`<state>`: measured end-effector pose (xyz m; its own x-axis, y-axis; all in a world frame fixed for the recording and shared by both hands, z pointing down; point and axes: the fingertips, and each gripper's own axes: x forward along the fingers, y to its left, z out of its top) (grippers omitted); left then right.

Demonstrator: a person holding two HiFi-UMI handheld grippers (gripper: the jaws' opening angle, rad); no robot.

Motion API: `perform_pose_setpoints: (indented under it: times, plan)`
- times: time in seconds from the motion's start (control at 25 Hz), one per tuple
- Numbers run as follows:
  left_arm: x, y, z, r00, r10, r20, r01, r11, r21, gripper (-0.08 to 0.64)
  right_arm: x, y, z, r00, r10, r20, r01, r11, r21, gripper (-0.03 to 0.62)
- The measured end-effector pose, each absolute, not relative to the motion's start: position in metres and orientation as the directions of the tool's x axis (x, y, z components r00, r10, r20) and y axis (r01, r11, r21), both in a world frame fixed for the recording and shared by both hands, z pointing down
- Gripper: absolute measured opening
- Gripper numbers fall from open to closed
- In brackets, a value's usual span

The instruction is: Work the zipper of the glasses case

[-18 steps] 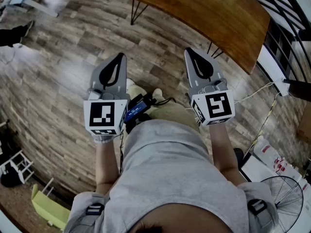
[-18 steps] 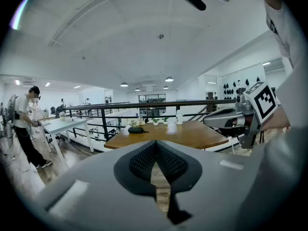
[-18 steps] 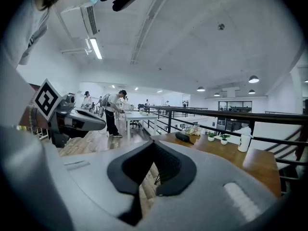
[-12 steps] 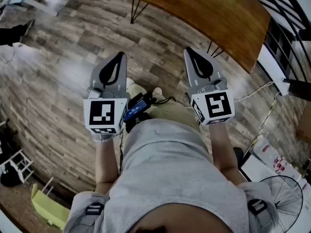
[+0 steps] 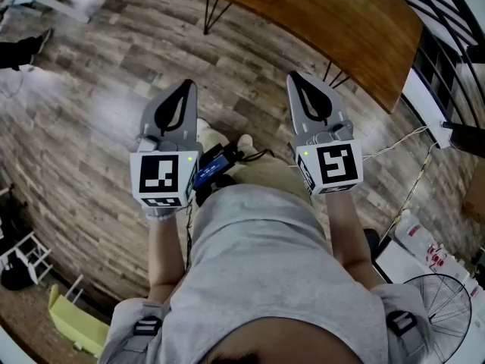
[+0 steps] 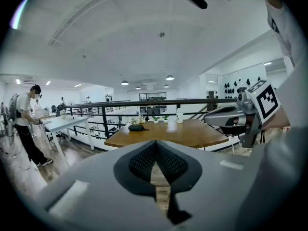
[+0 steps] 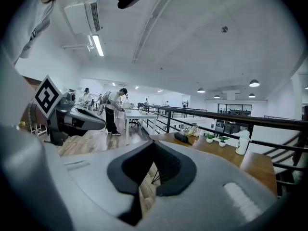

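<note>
Left tool [image 6: 155, 147] and right tool [image 7: 153, 146]: both pressed together, nothing between the jaws, held side by side above the wooden floor [image 5: 106, 120]. Glasses case [image 6: 136, 127] lies well apart from both, ahead of them on the far wooden surface [image 6: 187, 134], beside small potted plants [image 6: 155, 119].

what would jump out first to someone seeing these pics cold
The left gripper and right gripper, grey with black-and-white marker cubes, are held side by side over the wood floor, both shut and empty. Ahead stands a wooden table, and on it lies a dark case, far from both grippers.
</note>
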<state>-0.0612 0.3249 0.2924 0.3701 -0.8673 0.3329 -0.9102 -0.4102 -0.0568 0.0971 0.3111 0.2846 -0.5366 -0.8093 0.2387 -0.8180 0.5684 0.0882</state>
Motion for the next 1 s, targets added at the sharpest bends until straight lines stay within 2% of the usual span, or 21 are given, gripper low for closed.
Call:
perform_pose_setpoints:
  times: [0.16, 0.24, 0.32, 1.0]
  plan:
    - [-0.06, 0.324, 0.292, 0.378, -0.867, 0.325, -0.912, -0.41, -0.031, 0.012, 0.099, 0.31, 0.284, -0.532, -0.815, 0.229, -0.829, 0.557, 0.054, 0.003]
    - [-0.057, 0.325, 0.293, 0.389, -0.861, 0.327, -0.909, -0.416, -0.015, 0.069, 0.099, 0.311, 0.283, -0.54, -0.809, 0.232, -0.827, 0.561, 0.031, 0.078]
    - [-0.054, 0.326, 0.292, 0.395, -0.858, 0.329, -0.908, -0.42, -0.005, 0.147, 0.098, 0.313, 0.282, -0.55, -0.802, 0.233, -0.823, 0.567, 0.011, 0.118]
    - [-0.043, 0.31, 0.283, 0.39, -0.864, 0.319, -0.907, -0.42, -0.029, 0.146, 0.117, 0.303, 0.281, -0.535, -0.817, 0.216, -0.836, 0.549, 0.006, 0.124]
